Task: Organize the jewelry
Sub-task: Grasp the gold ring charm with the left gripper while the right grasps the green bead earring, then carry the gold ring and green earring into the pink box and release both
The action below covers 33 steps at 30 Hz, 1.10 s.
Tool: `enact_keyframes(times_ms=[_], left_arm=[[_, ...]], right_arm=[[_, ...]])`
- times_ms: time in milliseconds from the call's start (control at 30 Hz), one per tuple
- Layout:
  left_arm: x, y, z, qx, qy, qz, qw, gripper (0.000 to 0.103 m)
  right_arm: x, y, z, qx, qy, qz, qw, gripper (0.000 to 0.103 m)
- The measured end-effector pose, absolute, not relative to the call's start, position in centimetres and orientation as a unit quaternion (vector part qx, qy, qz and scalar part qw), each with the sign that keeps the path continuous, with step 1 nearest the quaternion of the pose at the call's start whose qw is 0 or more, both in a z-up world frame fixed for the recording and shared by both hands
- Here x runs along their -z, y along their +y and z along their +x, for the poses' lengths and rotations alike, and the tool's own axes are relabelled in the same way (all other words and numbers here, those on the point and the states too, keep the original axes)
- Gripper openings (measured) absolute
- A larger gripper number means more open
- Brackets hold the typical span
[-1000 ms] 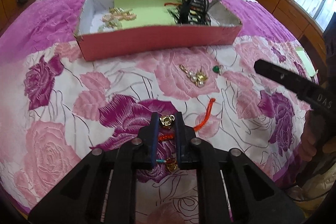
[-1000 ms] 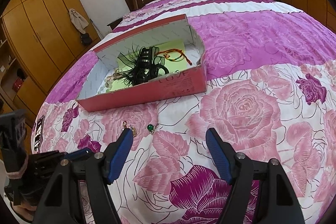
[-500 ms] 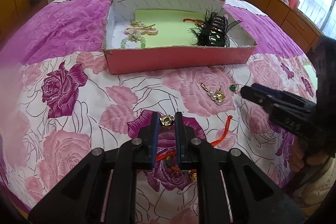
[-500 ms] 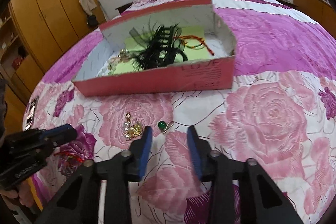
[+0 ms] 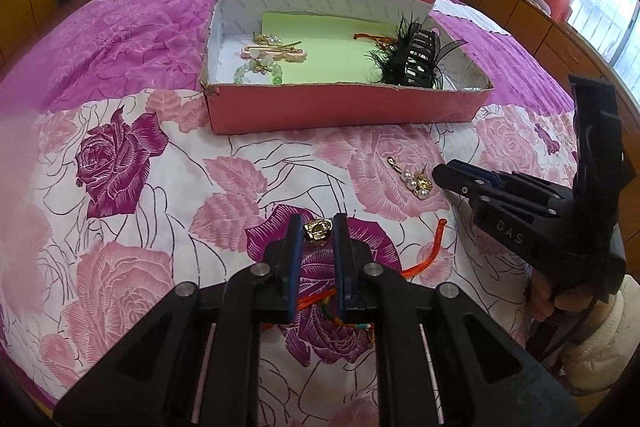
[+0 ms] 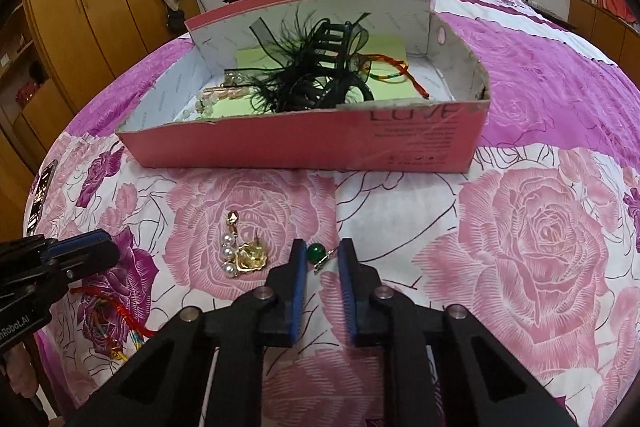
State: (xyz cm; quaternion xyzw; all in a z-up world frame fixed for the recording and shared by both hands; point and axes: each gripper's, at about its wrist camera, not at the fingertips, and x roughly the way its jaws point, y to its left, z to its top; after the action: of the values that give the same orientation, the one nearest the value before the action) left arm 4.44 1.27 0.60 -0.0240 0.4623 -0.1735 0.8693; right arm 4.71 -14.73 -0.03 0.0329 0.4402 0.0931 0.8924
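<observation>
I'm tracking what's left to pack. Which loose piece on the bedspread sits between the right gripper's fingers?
The green-bead earring: it lies between the right gripper fingers, while the pearl-and-gold earring lies off to the left, outside them.

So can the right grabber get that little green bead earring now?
Probably yes. The right gripper has its fingers on either side of the green bead earring on the bedspread, nothing between; the pearl earring lies off to the side.

Both tools are matte black plastic with triangular cut-outs in their arms and round silver screws at the joints. The left gripper (image 5: 314,229) has blue pads lining its jaws, as does the right gripper (image 6: 323,257). White letters "DAS" mark the right gripper's side. A cream fleece sleeve (image 5: 600,339) covers the right wrist.
</observation>
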Motion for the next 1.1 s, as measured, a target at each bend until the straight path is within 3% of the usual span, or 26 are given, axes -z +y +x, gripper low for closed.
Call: enact_keyframes(times_ms=[1100], left_arm=[[-6.2,0.5,7.8,0.163,0.362,-0.034,0.917,0.006]], right_arm=[[-7.8,-17.9,3.3,-0.107,0.299,0.09,0.944,0.018]])
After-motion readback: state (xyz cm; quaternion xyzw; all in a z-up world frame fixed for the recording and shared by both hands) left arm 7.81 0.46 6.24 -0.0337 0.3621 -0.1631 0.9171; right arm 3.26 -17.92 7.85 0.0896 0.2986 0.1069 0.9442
